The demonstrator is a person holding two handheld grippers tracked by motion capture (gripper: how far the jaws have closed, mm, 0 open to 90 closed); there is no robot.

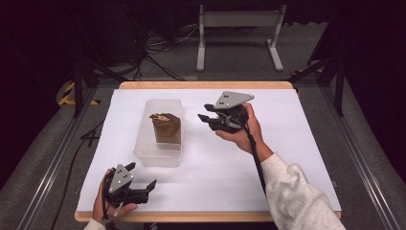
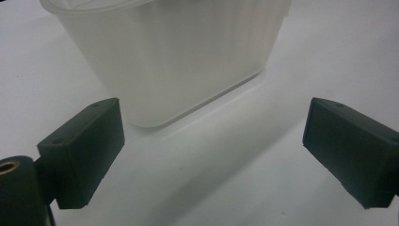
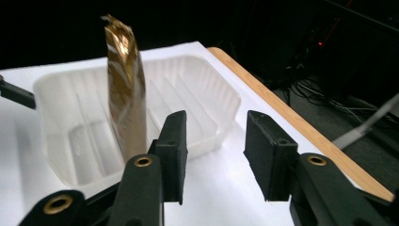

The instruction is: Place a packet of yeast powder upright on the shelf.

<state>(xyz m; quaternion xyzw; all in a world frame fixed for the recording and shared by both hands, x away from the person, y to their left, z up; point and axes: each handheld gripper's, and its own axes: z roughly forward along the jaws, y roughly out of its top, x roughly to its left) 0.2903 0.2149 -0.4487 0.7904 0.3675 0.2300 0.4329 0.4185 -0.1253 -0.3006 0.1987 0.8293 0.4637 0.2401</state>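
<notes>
A clear plastic tub stands on the white table, left of centre. A gold foil packet stands upright inside it; in the right gripper view the packet rises above the tub. My right gripper hovers just right of the tub, its jaws apart with nothing between them. My left gripper rests near the table's front left edge, open and empty. In the left gripper view its jaws point at the tub's near wall.
The white sheet covers the table, whose wooden edge shows at the back. Cables and a white frame stand on the floor beyond. Metal rails run along both sides of the table.
</notes>
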